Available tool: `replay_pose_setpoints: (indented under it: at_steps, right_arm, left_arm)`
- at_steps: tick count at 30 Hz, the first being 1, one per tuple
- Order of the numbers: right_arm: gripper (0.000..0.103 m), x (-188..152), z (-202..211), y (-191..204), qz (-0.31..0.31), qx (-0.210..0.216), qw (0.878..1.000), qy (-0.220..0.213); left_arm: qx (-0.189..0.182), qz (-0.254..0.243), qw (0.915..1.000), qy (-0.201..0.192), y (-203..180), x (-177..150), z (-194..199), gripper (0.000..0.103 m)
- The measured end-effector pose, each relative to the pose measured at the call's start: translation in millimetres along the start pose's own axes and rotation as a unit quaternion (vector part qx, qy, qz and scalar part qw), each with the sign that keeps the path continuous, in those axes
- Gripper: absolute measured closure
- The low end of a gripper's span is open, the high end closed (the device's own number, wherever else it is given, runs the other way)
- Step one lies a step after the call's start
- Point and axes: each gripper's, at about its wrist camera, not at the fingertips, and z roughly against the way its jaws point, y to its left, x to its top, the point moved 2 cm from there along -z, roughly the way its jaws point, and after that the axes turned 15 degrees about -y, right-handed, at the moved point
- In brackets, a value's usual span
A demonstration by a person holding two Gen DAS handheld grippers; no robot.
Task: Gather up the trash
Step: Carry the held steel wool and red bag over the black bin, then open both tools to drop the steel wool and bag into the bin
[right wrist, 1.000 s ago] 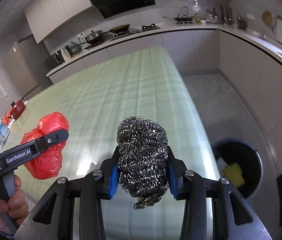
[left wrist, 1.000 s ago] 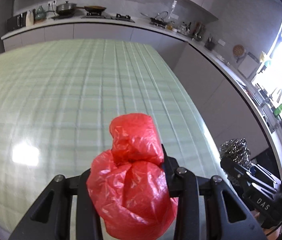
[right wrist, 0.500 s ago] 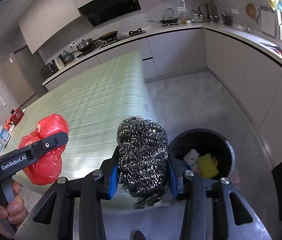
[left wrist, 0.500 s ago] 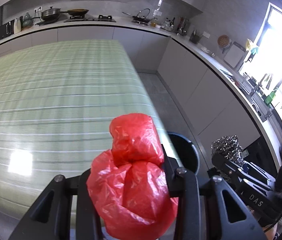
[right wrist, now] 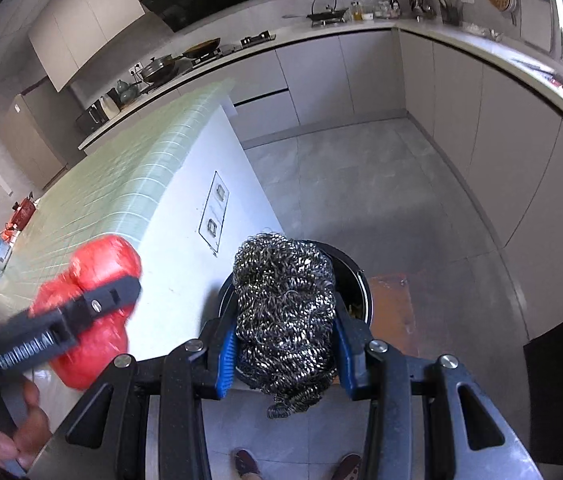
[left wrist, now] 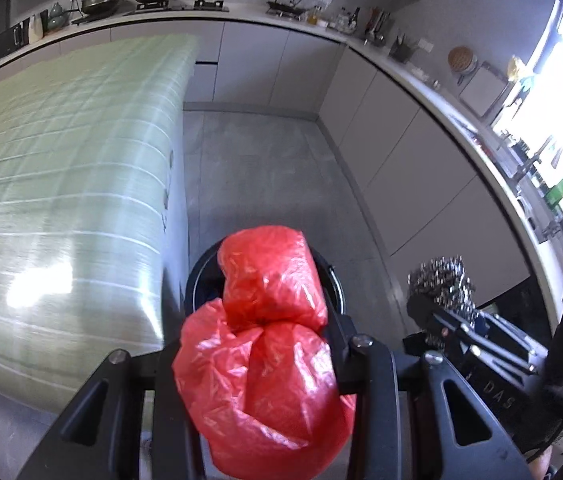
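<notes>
My left gripper is shut on a crumpled red plastic bag, held in the air past the counter's end, in front of the black trash bin on the floor. My right gripper is shut on a steel wool scrubber, held directly above the same black bin; the scrubber hides most of the bin's opening. The red bag and left gripper show at the left of the right wrist view. The scrubber and right gripper show at the right of the left wrist view.
A green-tiled island counter with a white end panel stands left of the bin. Grey floor lies beyond. Grey cabinets and a worktop with pans run along the back and right. My feet are below.
Both grippers have swung right, off the counter, and down toward the bin. The bin now sits right behind each held item. Both grips are unchanged.
</notes>
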Motion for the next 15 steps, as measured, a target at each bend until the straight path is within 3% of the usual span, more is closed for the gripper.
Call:
replay_pose_setpoints:
  at_steps: [15]
  right_arm:
    - [0.059, -23, -113, -26, 0.018, 0.035, 0.998, 0.053]
  left_arm:
    - [0.075, -0.039, 0.9962, 0.02, 0, -29, -79, 0.063]
